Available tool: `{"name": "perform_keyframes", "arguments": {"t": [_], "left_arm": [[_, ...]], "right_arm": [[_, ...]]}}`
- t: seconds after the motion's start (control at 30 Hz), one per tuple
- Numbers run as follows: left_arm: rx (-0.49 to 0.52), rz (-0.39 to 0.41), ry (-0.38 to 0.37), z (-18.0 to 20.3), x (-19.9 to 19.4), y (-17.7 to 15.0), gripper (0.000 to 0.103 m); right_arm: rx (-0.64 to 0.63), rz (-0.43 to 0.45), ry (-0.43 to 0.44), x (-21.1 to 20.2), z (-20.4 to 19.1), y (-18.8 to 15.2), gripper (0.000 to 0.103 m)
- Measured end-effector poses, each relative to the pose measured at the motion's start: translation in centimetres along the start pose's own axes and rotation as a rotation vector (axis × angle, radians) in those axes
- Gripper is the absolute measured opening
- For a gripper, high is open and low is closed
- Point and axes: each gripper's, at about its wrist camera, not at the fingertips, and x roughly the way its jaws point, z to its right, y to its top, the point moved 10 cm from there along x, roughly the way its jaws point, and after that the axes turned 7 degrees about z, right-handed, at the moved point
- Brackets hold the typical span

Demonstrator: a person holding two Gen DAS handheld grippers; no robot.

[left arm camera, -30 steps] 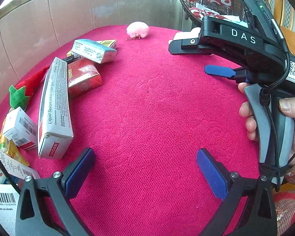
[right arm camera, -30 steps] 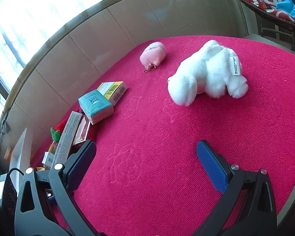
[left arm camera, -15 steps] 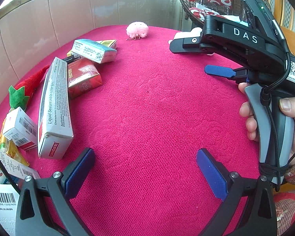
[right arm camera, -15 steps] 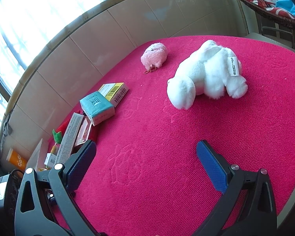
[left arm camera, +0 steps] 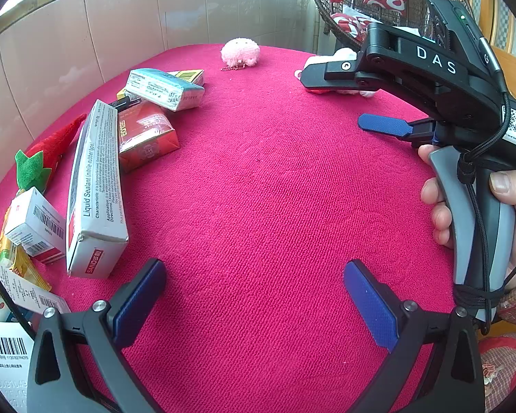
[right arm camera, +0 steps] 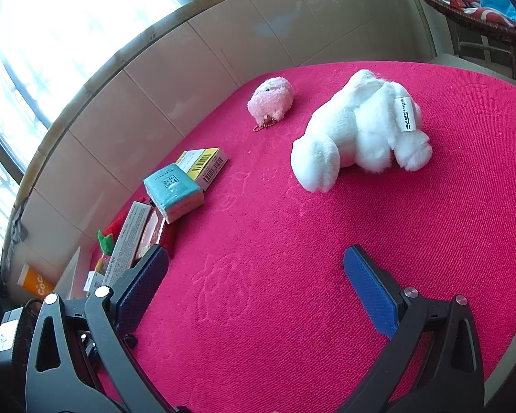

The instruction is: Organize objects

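Boxes (left arm camera: 96, 189) are sitting untouched; right tool (right arm camera: 254, 285), wide and empty, is drifting nearer white plush (right arm camera: 361, 130).

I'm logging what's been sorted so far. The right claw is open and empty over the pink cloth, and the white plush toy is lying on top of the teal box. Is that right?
Not quite. In the right wrist view the right claw is open and empty over the pink cloth, but the white plush toy lies on the cloth itself, well apart from the teal box.
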Motion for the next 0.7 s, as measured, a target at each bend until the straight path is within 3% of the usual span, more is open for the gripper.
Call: {"name": "perform_keyframes", "arguments": {"t": [0.27,0.4,0.5,0.6,0.7], "left_arm": [[0.050,0.017,0.005,1.9,-1.6,-0.2,0.103],[0.103,0.121,-0.069,5.4,-5.3,0.8,0.103],[0.110,0.234,-0.055,5.9,-8.8,2.6,0.103],[-0.010,0.343,-0.023,2.6,-13.6,3.8,0.103],[-0.177,0.434,0.081,-3.1,-17.9,3.5,0.103]], "right_arm": [[0.001,-0.001,0.001,0.0,0.0,0.1,0.103],[0.000,0.000,0.001,0.0,0.0,0.1,0.103],[0.004,0.001,0.005,0.0,0.0,0.1,0.103],[0.014,0.008,0.018,-0.1,-0.1,0.2,0.103],[0.009,0.013,0.018,-0.4,-0.3,0.2,0.103]]}}
